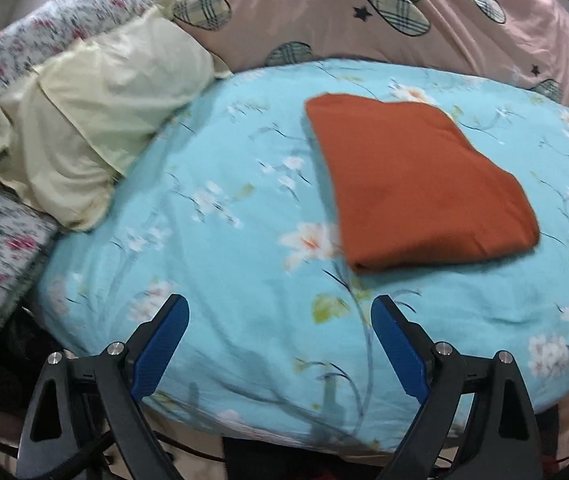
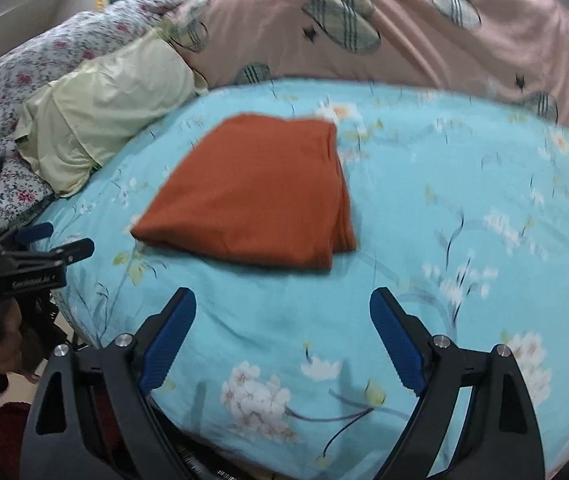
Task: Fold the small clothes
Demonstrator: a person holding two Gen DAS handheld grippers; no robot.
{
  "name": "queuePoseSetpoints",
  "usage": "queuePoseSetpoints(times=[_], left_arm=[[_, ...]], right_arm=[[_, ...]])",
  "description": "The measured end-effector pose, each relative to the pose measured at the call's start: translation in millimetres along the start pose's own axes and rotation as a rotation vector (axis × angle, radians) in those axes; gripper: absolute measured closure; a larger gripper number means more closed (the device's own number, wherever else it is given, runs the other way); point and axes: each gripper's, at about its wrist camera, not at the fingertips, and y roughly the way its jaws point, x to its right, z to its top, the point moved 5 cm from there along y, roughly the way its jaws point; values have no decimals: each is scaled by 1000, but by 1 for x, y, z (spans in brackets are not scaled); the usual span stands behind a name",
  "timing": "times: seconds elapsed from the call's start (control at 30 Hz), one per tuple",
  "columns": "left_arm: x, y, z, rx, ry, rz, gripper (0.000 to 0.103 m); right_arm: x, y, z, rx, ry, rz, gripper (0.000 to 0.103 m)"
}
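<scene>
A rust-orange garment (image 1: 420, 184) lies folded into a flat rectangle on the light blue flowered bedspread (image 1: 224, 280). In the right wrist view the same orange garment (image 2: 256, 196) sits ahead and slightly left. My left gripper (image 1: 280, 312) hovers open over the bedspread, short of the garment's near edge, with nothing between its blue pads. My right gripper (image 2: 282, 304) is open too, empty, just in front of the garment's near edge. The left gripper (image 2: 56, 240) shows at the left edge of the right wrist view, held by a hand (image 2: 0, 344).
A pale yellow pillow (image 1: 96, 120) lies at the left of the bed. Behind it is a pink-flowered quilt (image 1: 0, 92). A pink cover with plaid hearts (image 1: 384, 12) runs along the back. The bed's near edge (image 1: 244, 436) drops off just below the grippers.
</scene>
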Motion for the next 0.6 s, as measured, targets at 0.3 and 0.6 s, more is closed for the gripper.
queuePoseSetpoints(times=[0.3, 0.6], left_arm=[[3, 1, 7, 25, -7, 11, 7], [24, 16, 11, -32, 44, -3, 7]], right_arm=[[-10, 22, 2, -53, -107, -31, 0], [-14, 46, -1, -151, -41, 8, 0]])
